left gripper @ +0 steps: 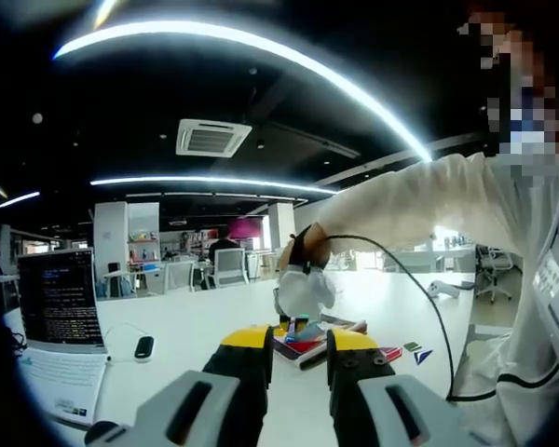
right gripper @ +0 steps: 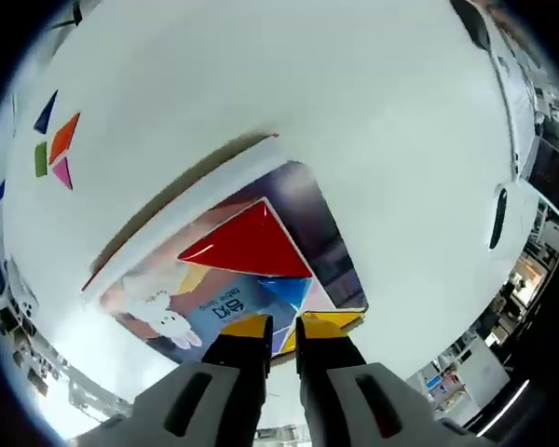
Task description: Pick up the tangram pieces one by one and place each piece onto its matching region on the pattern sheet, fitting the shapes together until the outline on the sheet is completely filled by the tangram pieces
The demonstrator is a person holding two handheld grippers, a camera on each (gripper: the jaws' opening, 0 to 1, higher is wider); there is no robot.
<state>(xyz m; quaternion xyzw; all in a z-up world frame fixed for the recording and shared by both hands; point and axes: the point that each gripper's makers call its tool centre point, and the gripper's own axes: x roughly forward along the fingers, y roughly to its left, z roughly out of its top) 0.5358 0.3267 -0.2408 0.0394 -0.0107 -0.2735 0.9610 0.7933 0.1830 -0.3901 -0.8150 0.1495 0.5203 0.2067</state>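
Right gripper view: right hand-held gripper (right gripper: 281, 328) nearly closed on yellow piece (right gripper: 328, 323) over pattern sheet (right gripper: 214, 303).
Placed: red triangle (right gripper: 252, 244), blue piece (right gripper: 286, 291).
Left gripper view: left hand-held gripper (left gripper: 298, 346) slightly parted, empty.
Advice: edges aligned before release.

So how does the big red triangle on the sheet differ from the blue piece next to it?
The red triangle is much larger than the blue piece. The red triangle lies fully in view, farther from the right gripper; the blue piece sits just ahead of its jaws. Both are glossy, lie flat on the pattern sheet and touch edge to edge.
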